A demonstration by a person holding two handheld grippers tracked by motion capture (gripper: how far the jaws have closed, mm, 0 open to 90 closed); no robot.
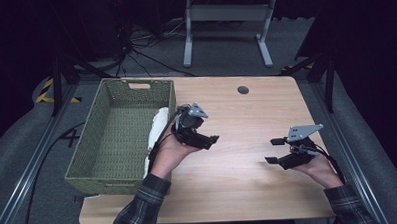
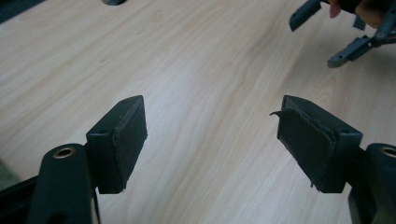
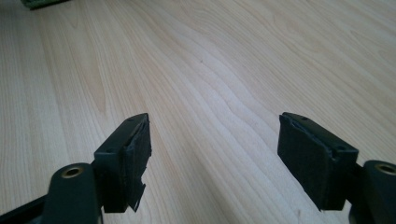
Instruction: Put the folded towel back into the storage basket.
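Observation:
My left gripper (image 1: 212,140) hovers over the wooden table (image 1: 239,180) just right of the green woven basket (image 1: 95,160); its jaws stand open with nothing between them (image 2: 212,135). A white cloth (image 1: 156,127) hangs over the basket's right wall, behind my left hand. My right gripper (image 1: 272,150) is over the table's right part, pointing left, open and empty (image 3: 215,149). In the left gripper view the right gripper's fingertips (image 2: 343,53) appear at the top right.
A round cable hole (image 1: 243,90) sits near the table's far edge. A corner of the basket (image 3: 39,3) peeks in at the top left of the right gripper view. A white desk frame (image 1: 228,26) stands on the floor beyond the table.

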